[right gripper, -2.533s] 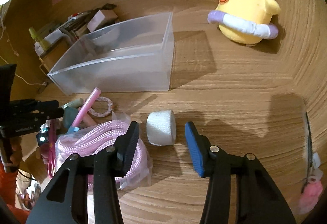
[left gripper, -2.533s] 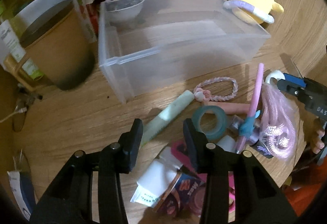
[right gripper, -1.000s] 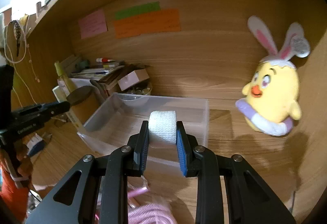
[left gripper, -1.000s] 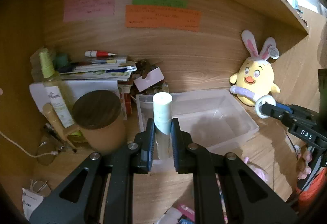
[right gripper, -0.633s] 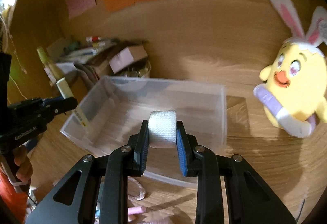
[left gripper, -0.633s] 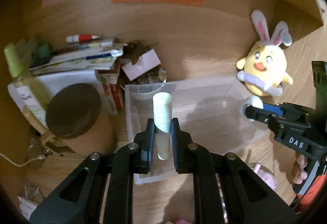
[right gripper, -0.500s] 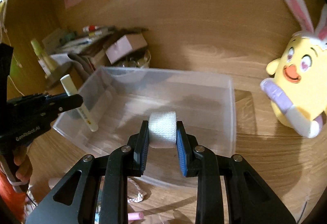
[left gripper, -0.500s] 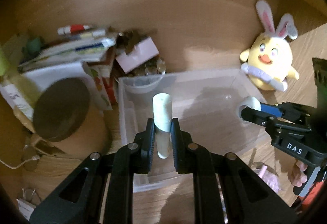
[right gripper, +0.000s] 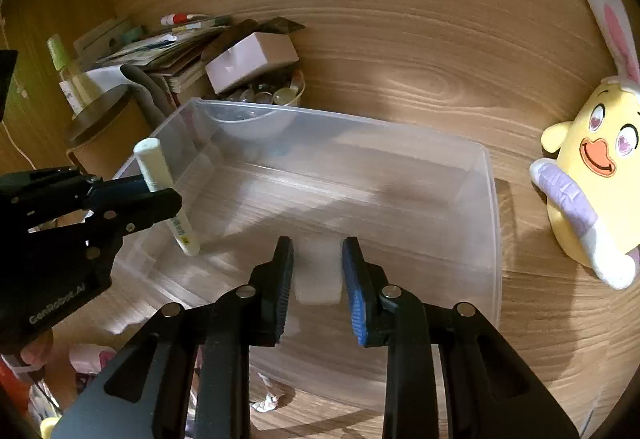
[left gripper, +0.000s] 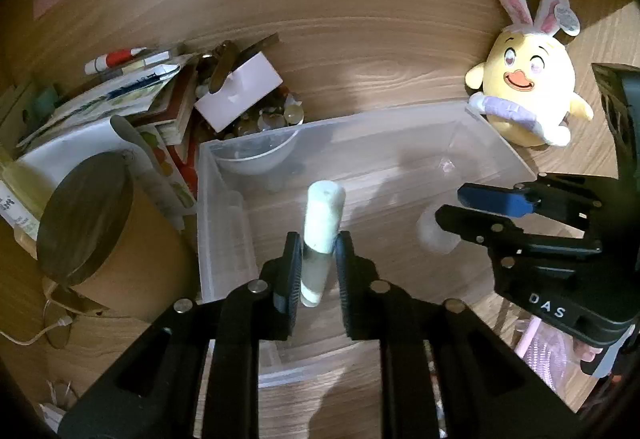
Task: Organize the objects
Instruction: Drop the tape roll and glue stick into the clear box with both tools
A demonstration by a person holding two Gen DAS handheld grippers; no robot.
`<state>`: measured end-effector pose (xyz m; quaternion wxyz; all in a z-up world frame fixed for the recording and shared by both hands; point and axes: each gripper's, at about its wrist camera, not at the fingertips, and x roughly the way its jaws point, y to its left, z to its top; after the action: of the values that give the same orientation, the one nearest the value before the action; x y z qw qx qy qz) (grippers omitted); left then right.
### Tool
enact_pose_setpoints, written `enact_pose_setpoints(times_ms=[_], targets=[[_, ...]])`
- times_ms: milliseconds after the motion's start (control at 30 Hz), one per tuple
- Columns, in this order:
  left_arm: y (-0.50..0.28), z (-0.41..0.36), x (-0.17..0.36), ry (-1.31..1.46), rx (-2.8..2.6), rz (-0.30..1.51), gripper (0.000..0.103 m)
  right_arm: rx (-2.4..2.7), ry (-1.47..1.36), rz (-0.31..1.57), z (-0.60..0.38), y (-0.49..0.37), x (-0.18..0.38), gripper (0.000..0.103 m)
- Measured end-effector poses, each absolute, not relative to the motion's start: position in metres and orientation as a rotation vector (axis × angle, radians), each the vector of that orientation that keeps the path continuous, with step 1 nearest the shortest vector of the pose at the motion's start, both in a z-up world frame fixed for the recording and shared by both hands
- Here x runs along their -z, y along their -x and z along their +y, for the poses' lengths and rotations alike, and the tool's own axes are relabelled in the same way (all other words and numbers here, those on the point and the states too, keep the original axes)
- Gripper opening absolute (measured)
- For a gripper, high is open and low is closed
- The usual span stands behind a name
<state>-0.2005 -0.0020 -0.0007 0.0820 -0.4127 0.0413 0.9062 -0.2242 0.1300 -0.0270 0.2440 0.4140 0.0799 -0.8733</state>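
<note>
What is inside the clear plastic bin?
In the bin: only a pale green tube held by the left gripper and a blurred white roll. Grippers cover the near floor.

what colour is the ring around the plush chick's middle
Pale purple, on the yellow plush chick; the ring shows best in the right wrist view.

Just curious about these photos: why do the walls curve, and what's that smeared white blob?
Right wrist view: the fisheye lens bends the wood grain; the white roll at the right gripper is blurred, the fingers sharp. Left wrist view: roll smeared too, pale tube crisp.
</note>
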Motion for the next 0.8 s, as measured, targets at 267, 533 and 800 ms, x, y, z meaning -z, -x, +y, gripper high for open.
enact_pose_setpoints(times_ms=[267,533,800], targets=[[0.185,-0.003,-0.012,1.154,-2.736,0.122,0.057,2.412,-1.073,0.198,0.139,0.209,0.011,0.055],[0.145,-0.006,-0.042,0.998,-2.827,0.133,0.091,2.496,-0.918,0.215,0.157,0.171,-0.020,0.081],[0.091,-0.015,-0.060,0.869,-2.871,0.128,0.101,2.490,-0.883,0.237,0.167,0.127,-0.025,0.087]])
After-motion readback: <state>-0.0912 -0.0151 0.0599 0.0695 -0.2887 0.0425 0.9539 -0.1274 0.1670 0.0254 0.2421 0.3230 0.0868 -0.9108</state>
